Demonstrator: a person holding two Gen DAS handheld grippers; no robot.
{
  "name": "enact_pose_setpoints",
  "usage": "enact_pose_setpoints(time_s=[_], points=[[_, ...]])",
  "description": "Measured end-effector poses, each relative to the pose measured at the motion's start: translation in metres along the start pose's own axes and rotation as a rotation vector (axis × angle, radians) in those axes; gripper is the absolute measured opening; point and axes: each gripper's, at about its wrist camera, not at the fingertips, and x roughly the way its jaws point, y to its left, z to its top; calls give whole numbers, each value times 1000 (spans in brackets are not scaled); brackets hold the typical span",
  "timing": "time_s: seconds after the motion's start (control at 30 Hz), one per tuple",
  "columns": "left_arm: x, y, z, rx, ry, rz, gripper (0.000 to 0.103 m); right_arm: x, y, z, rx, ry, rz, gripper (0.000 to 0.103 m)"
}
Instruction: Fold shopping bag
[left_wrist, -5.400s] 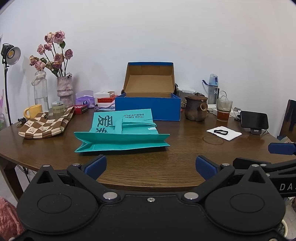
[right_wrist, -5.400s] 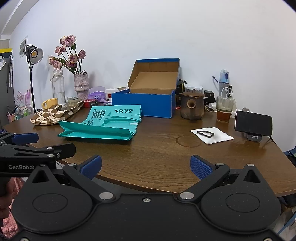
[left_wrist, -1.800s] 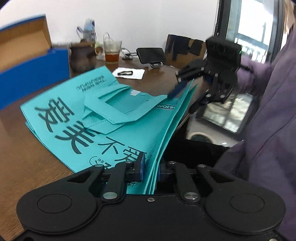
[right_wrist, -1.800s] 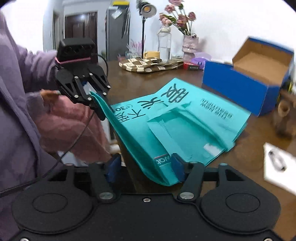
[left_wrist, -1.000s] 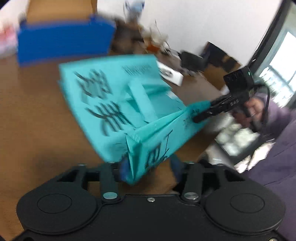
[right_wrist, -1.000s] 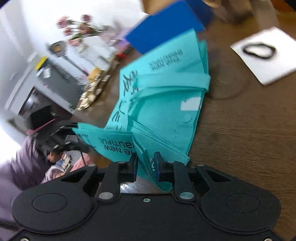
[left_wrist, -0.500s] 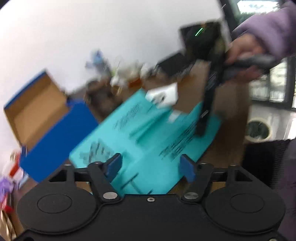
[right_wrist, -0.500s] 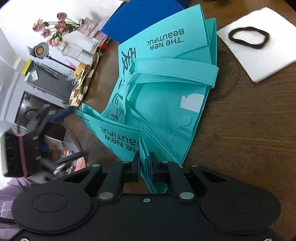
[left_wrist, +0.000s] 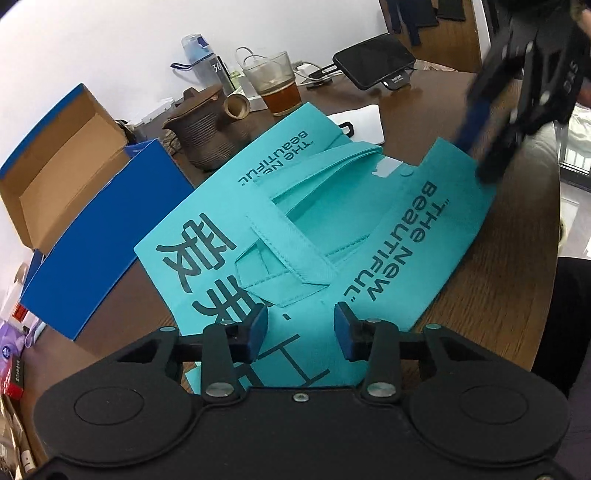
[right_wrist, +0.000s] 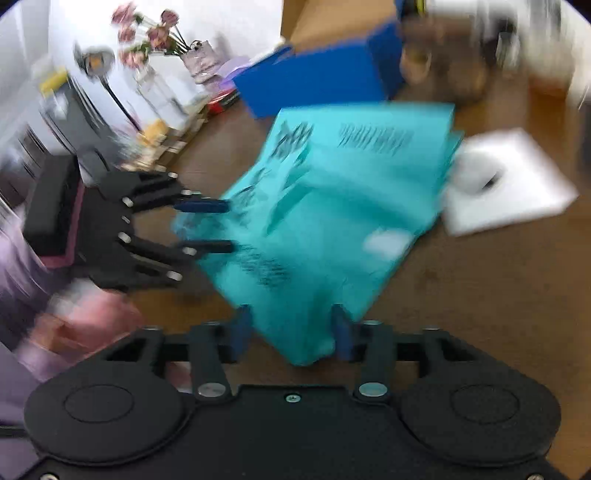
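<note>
Bag (left_wrist: 369, 206) lay lengthwise ahead of both grippers, its near edge between the closing left gripper (left_wrist: 300, 332) and the opening right gripper (right_wrist: 291, 334), neither gripping.

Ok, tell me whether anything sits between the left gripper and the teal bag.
Nothing visible does. The left gripper has its jaws closing directly over the near edge of the teal bag, with only bag fabric between the fingers. The right gripper, jaws opening, is also right at the bag.
</note>
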Motion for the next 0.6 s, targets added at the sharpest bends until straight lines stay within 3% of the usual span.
enact_pose_setpoints(time_s=[0.03, 0.1, 0.17, 0.23, 0.37, 0.53, 0.6], points=[[5, -1, 4, -2, 2, -2, 37, -12, 12, -1, -108, -41, -104, 57], [8, 1, 7, -26, 15, -7, 37, -16, 35, -7, -294, -76, -189, 57], [7, 3, 9, -34, 29, -15, 37, -10, 66, -16, -528, -98, -238, 57], [8, 5, 11, -41, 39, -24, 37, 7, 84, -17, -639, -68, -175, 56], [14, 6, 16, -67, 49, -32, 35, 39, 81, -3, -616, -32, -85, 55], [12, 3, 14, -111, 40, -29, 33, 52, 50, 16, -417, 44, 50, 53], [6, -1, 10, -133, 35, -29, 33, 49, 44, 13, -400, 50, 92, 53]])
